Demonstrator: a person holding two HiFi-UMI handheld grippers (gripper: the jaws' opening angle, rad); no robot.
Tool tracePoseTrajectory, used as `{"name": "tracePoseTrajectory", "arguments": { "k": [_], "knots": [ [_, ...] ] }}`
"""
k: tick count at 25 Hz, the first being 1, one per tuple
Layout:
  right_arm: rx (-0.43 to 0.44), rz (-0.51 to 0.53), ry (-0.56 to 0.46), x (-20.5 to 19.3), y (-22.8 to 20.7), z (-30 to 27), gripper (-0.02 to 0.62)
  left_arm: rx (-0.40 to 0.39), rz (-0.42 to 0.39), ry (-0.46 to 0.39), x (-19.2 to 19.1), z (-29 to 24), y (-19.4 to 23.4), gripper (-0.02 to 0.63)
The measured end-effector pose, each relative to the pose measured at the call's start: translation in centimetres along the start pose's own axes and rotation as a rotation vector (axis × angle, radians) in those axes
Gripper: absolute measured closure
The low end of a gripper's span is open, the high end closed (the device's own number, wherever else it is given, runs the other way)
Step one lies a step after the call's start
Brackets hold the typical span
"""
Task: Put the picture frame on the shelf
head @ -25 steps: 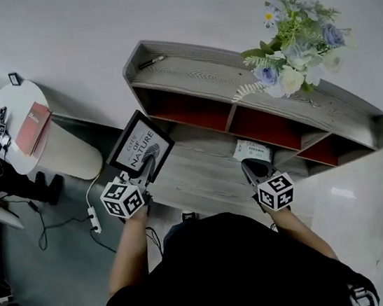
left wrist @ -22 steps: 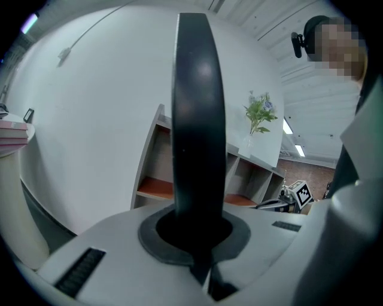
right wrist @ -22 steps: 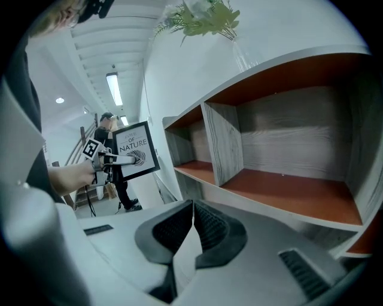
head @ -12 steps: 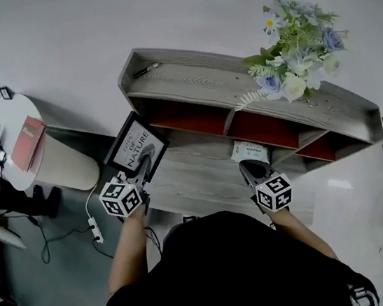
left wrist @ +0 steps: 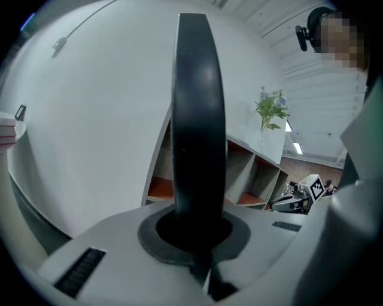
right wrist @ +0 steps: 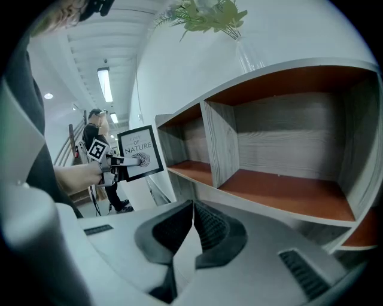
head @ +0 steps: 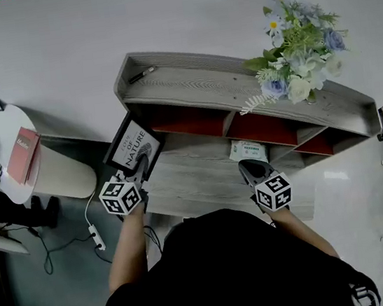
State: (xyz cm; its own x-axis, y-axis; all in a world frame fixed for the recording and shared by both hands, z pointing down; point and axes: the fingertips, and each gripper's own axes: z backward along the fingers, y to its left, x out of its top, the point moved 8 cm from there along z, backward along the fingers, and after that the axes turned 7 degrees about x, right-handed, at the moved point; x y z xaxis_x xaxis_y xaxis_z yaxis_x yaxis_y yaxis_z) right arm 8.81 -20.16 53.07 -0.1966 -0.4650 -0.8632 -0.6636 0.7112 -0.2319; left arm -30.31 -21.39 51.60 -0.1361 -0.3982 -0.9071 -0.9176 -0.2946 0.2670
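The left gripper [head: 141, 167] is clamped tight on the lower edge of the black-rimmed picture frame with a white "NATURE" print [head: 133, 147], which rises from its jaws. The right gripper [head: 250, 169] is pressed together on nothing, low before the middle of the grey wood-grain shelf with red-brown compartments [head: 199, 82]. The frame hangs in the air just off the shelf's left end, resting on no board. Blue and white flowers [head: 295, 63] stand near the top board's right end.
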Motion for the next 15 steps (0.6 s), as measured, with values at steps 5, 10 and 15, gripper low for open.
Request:
{"name": "tracePoseTrajectory", "arguments": {
  "k": [5, 10, 15],
  "knots": [
    [-0.008, -0.002, 0.003, 0.4, 0.4, -0.9, 0.577, -0.015, -0.002, 0.013, 0.2, -0.9, 1.0, 0.577],
    [-0.012, -0.002, -0.002, 1.0, 0.9, -2.0, 0.577, -0.019, 0.001, 0.024, 0.4, -1.5, 2.2, 0.577],
    [-0.022, -0.008, 0.0, 1.0, 1.1, -2.5, 0.577, -0.03, 0.001, 0.027, 0.6, -2.2, 2.6, 0.577]
  ]
}}
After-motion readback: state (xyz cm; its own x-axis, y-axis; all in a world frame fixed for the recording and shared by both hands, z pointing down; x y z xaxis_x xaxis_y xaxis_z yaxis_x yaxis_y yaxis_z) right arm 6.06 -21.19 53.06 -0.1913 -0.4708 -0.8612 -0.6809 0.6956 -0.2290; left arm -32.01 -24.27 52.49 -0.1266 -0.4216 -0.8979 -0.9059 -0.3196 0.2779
